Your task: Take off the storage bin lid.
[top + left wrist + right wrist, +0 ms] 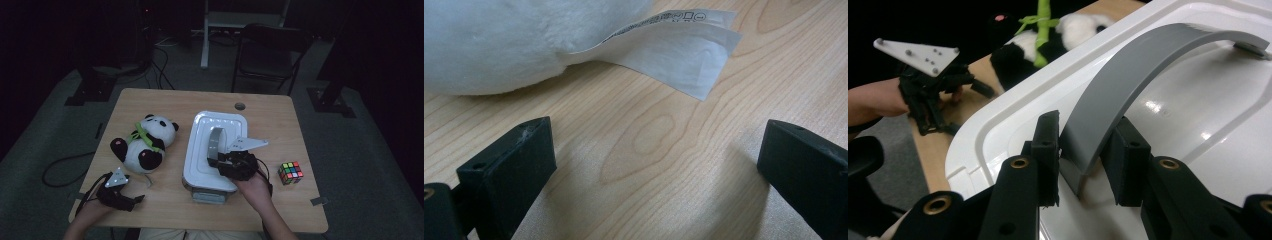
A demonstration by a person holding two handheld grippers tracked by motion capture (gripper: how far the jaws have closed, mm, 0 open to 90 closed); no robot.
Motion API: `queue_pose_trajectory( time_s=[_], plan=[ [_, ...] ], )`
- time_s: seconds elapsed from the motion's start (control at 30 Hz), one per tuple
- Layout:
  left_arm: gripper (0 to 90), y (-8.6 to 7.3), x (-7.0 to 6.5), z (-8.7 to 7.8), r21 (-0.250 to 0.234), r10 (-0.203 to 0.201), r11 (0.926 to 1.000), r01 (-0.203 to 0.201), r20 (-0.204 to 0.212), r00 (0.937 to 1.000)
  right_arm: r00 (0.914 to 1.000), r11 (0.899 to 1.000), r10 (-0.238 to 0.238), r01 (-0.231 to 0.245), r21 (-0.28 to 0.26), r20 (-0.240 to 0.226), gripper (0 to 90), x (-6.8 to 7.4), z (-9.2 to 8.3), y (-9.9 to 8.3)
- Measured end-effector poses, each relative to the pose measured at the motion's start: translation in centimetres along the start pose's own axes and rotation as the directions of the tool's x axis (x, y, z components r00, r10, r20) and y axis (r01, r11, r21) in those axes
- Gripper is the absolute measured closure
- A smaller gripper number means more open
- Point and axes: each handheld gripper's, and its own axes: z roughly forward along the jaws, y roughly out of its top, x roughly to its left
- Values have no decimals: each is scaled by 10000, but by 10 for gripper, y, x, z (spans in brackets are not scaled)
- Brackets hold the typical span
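A white lidded box (pixel 196 165) with a curved grey handle (pixel 216 142) stands in the middle of the wooden table. My right gripper (pixel 220 161) reaches over its near end. In the right gripper view my right gripper (pixel 1083 150) is shut on the near foot of the grey handle (pixel 1128 85), one black pad on each side of it. A plush panda (pixel 145 142) lies left of the box. My left gripper (pixel 136 200) rests near the table's front left. In the left gripper view that gripper (pixel 654 165) stands open over bare wood, just short of the panda's white body (pixel 489 45) and its paper tag (pixel 679 55).
A colour cube (pixel 290 172) sits right of the box, near the table's right edge. A dark chair (pixel 267 55) stands beyond the far edge. Cables lie on the floor to the left. A round hole (pixel 240 106) marks the tabletop behind the box.
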Motion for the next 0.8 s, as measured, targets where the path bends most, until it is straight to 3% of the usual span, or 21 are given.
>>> queue_pose_trajectory(
  time_s=[0.4,0.6,0.73,0.8],
  plan=[
    [27,0,0,0,11,16,10000,-16,-1,10000,9960,9975,143,-81,-702,884,694,-28,-31,9],
    [27,0,0,0,12,13,10000,-13,1,10000,9861,9949,625,-493,-881,1539,694,-50,-49,4],
    [27,0,0,0,12,14,10000,-14,3,10000,9820,9933,786,-624,-977,1716,694,-60,-57,0],
    [27,0,0,0,20,22,10000,-22,1,10000,9747,9922,886,-683,-1040,2051,694,-70,-66,-3]
  ],
)
